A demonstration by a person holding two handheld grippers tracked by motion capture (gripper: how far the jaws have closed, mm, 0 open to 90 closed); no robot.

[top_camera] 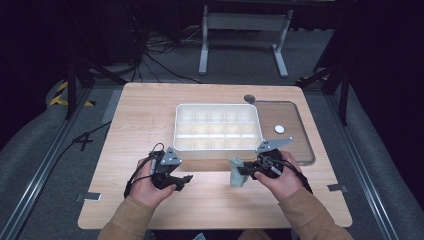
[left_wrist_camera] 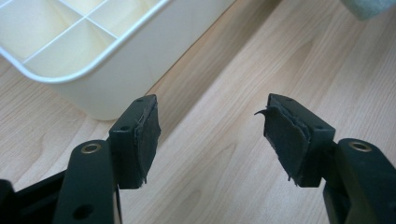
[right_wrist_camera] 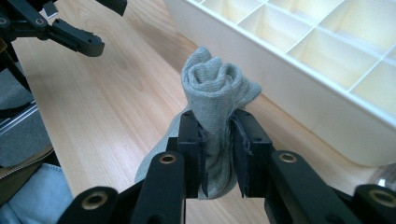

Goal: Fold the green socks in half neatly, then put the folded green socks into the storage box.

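I am holding a rolled grey knit sock in my right claw, its two black jaws pinching the middle of the bundle so the curled top is sticking up above them and the loose end is hanging below. In the high view the same sock is sitting at the tip of the right claw, just in front of the near wall of the white plastic divided organiser tray, close to it but not inside any compartment. In the right gripper view the tray is running along the right side, its grid of cells open toward me.

My left claw is standing wide, jaws well apart with bare wood between them and nothing in the grip. It is hovering over the light wooden tabletop with the rounded corner of the tray just ahead and to its left. In the high view the left claw is pointing toward the right one, the two near each other but apart.

Beyond the tray, on the right side of the tabletop, a clear flat lid with a small white round disc on it is lying just beside the tray.
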